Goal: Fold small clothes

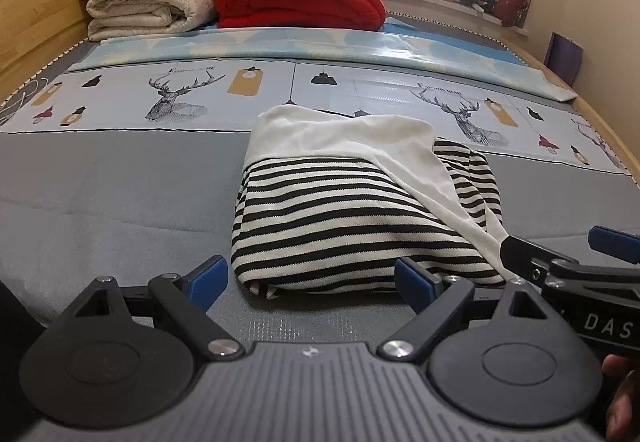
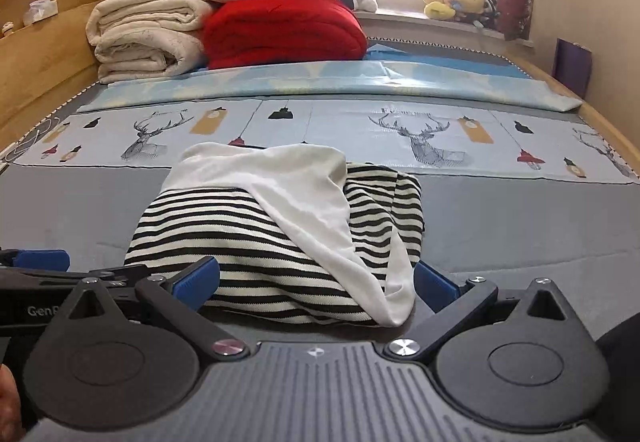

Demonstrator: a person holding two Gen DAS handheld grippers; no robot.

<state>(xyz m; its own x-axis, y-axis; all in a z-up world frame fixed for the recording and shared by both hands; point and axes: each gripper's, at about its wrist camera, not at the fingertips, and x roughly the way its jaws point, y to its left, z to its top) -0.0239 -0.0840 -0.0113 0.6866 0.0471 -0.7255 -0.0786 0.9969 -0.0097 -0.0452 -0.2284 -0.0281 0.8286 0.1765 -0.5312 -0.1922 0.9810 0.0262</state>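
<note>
On the grey bed cover, left wrist view: my left gripper sits released with fingers spread wide at the near hem of the striped garment, placed low at that edge to be ready for the next fold, I judge, while my right gripper comes in from the right beside the white sleeve. From the right wrist view my right gripper is likewise spread and empty, straddling the garment's near edge (sleeve tip just beside the right finger); the bundle's long axis runs away from me toward the red blanket, white collar end far, sleeve draped diagonally across the stripes.
</note>
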